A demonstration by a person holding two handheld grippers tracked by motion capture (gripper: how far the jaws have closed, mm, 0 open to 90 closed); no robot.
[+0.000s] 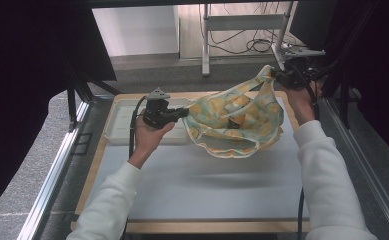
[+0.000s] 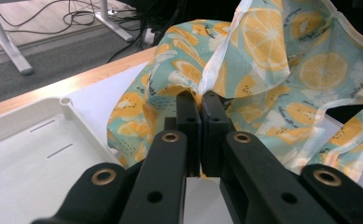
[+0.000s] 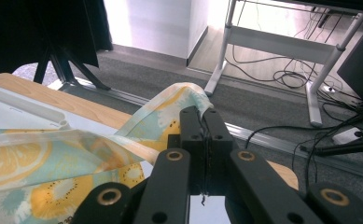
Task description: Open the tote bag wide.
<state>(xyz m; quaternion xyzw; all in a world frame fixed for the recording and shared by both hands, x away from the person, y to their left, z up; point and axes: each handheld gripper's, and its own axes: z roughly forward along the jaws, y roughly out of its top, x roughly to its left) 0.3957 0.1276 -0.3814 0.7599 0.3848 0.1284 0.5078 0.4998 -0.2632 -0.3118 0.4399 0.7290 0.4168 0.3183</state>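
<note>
At the far left of the table (image 1: pixel 192 200) the white tray (image 1: pixel 117 125) lies flat and bare, just beside your left hand, likely parked there so it stays out of the way of the cloth (image 1: pixel 237 120). Your left gripper (image 1: pixel 184 113) points level toward the right, its jaws closed tight on the cloth's near-left edge; in the left gripper view you can see the pads pinching a fold of the lemon print, with no gap between them. That low, sideways hold anchors one end while the rest hangs free. The cloth itself spans the space between your two hands, above the far middle of the table, sagging in the centre so its lower loop and hem rest on or just over the white surface; I can't tell which. A white-edged strap or opening shows along its lower edge, so this may be an apron or bag. Your right gripper (image 1: pixel 277 75) is raised at the far right corner, jaws likewise clamped on a bunched corner of fabric, as the right gripper view confirms. Holding that end higher lets the weight pull the cloth open, which seems to be the point: spreading it before laying it flat.
</note>
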